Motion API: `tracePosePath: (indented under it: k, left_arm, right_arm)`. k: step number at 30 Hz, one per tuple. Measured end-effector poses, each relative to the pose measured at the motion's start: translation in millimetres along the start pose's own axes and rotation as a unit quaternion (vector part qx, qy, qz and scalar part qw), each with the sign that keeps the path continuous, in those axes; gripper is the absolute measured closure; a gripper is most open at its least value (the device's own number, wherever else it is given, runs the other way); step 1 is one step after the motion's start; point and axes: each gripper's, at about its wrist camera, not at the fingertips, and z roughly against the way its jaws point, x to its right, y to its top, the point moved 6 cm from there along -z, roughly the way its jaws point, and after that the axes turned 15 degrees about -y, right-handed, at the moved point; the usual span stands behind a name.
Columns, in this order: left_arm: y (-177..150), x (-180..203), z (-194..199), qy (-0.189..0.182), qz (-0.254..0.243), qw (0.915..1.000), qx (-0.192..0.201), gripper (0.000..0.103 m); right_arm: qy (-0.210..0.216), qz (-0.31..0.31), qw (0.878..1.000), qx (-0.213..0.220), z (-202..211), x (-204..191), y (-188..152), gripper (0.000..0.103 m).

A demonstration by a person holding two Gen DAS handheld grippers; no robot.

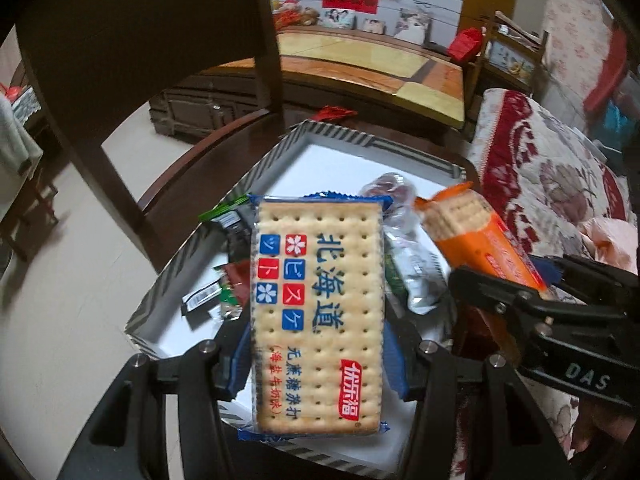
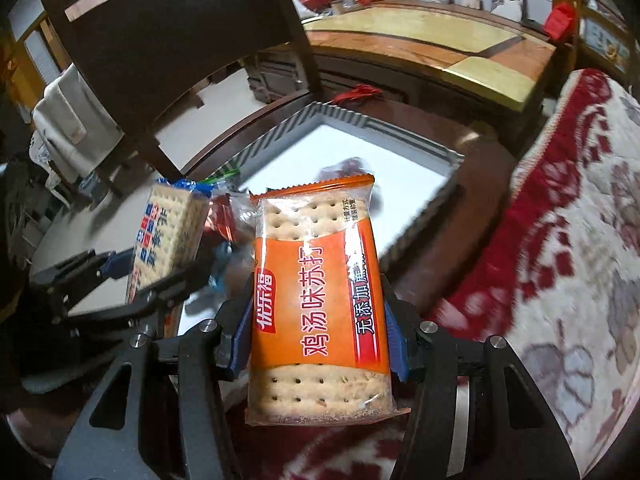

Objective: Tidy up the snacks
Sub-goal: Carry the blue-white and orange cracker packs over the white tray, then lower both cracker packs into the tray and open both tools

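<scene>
The left gripper (image 1: 316, 364) has its fingers clamped on the long edges of a blue cracker packet (image 1: 316, 312), held flat above the near half of a shallow striped-rim tray (image 1: 276, 152); the right gripper (image 2: 318, 344) likewise has its fingers closed on an orange cracker packet (image 2: 320, 300), which hangs over the tray's near right corner, with the patterned red-and-cream cloth (image 2: 560, 240) to the right of it. The two packets sit side by side, near each other but apart; in the right wrist view the blue packet shows to the left, in the left wrist view the orange one to the right. The tray stands on a dark wooden table (image 1: 224, 148) and already carries small loose snacks: dark and green sachets (image 1: 224, 216) at its left, a clear-wrapped sweet (image 1: 386, 188) nearer the far middle, a silvery wrapper (image 1: 416, 272) under the packets; the far part of its white floor lies bare. The step in hand looks like setting both packets down in the tray; to do it well, I would carry each over a bare patch toward the far side, keep them level, lower until the underside meets the floor, and only then spread the fingers; releasing one at a time should stop the grippers from fouling each other; landing on the loose wrappers would leave a packet tilted.
</scene>
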Motion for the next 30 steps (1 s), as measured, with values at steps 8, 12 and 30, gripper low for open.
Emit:
tracePosePath:
  k: [8, 12, 30]
  left_arm:
    - [-4.0, -20.9, -13.3, 0.02, 0.022, 0.9995, -0.012, 0.046]
    - [-3.2, -22.9, -16.0, 0.021, 0.03, 0.9993, -0.011, 0.046]
    - [-2.4, -15.2, -0.7, 0.035, 0.031, 0.9987, 0.022, 0.003]
  right_arm:
    - [0.004, 0.016, 1.0, -0.019, -33.9, -22.3, 17.1, 0.05]
    - [0.011, 0.014, 0.999, -0.029, -47.4, -26.2, 18.9, 0.05]
    - [0.005, -0.05, 0.998, 0.041, 1.0, 2.0, 7.2, 0.033]
